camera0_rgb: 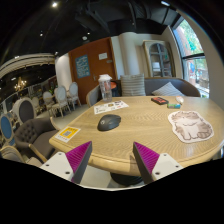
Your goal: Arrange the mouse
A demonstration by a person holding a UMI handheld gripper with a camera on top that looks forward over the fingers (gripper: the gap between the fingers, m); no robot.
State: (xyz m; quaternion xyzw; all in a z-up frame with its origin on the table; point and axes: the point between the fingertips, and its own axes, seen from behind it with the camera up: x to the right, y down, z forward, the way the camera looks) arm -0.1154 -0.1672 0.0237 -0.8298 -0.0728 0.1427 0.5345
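A dark grey mouse lies on the round pale wooden table, left of the middle. A cat-shaped mouse mat with a light pattern lies on the table to the right. My gripper is above the table's near edge, well short of the mouse. Its two fingers with magenta pads stand wide apart and hold nothing.
A printed sheet lies beyond the mouse. A yellow card lies at the table's left edge. Small boxes sit at the far right side. Chairs stand left of the table, more along the back wall.
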